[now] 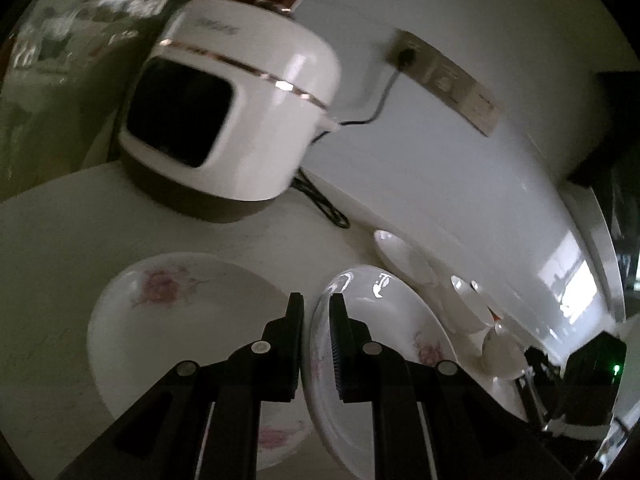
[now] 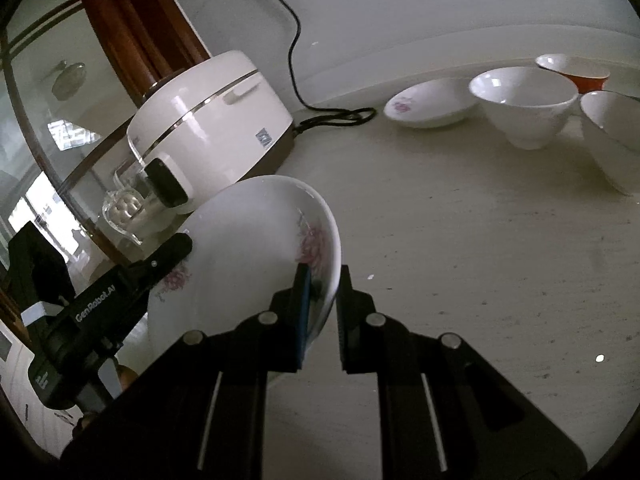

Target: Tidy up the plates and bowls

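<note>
The left gripper point(image 1: 316, 304) is closed on the near rim of a flowered plate point(image 1: 380, 320), with the thin edge pinched between its two pads. The right gripper point(image 2: 324, 276) is closed in the same way on the opposite rim of the plate point(image 2: 248, 248). In the right wrist view one finger of the left gripper lies on the far edge, so both seem to carry the same plate. I think two grips are used because the rim is thin and smooth, and one pinch could let it swing.

The plate is tilted and is above the bench point(image 2: 460, 260), in front of the rice cooker point(image 2: 208, 120). Just beside it a second flowered plate point(image 1: 180, 320) lies flat on the bench, probably the place for stacking.

A small plate point(image 2: 428, 104), a white bowl point(image 2: 524, 108) and a red bowl point(image 2: 572, 70) stand well apart near the wall, not sorted yet.
</note>
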### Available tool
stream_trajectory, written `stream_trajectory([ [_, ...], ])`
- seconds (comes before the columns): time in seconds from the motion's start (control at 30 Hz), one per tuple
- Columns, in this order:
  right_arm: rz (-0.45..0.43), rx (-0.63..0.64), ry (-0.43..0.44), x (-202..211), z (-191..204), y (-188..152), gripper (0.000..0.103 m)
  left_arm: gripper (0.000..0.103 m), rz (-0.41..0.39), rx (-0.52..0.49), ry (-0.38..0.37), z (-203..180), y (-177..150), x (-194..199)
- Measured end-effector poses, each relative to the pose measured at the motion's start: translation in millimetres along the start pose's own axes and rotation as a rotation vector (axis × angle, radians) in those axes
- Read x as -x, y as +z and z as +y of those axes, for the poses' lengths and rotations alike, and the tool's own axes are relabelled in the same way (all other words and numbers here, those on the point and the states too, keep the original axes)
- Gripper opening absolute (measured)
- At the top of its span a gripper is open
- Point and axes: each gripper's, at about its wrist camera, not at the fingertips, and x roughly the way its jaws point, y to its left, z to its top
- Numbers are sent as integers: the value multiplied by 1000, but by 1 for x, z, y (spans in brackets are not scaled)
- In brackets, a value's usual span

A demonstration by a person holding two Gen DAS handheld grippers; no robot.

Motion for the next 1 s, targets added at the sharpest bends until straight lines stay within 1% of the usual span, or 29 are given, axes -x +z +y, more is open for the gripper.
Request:
stream_trajectory([
  [0.07, 10, 7, 2, -7, 7, 0, 15, 13, -19, 34, 16, 8, 1, 4],
  [0.2, 31, 25, 12, -21, 22, 1, 15, 19, -39, 93, 38, 24, 3, 8],
  [0.43, 48, 37, 25, -37, 40, 0, 15, 20, -66, 174, 61, 44, 9, 12],
  [0.53, 66, 52, 31, -46, 51, -1, 15, 20, -89, 226, 88, 56, 10, 16],
  [0.63, 78, 65, 40, -55, 62, -2, 16, 20, -98, 239, 148, 63, 15, 15],
  [0.73, 90, 73, 43, -63, 71, -2, 16, 20, -94, 264, 149, 72, 18, 14],
  [0.87, 86, 77, 61, -66, 75, -2, 16, 21, -107, 270, 165, 77, 20, 14],
  [0.93, 87, 78, 62, -67, 77, -3, 16, 25, -100, 278, 167, 78, 20, 13],
  [1.0, 91, 81, 60, -68, 79, -3, 16, 26, -96, 276, 168, 79, 20, 13],
])
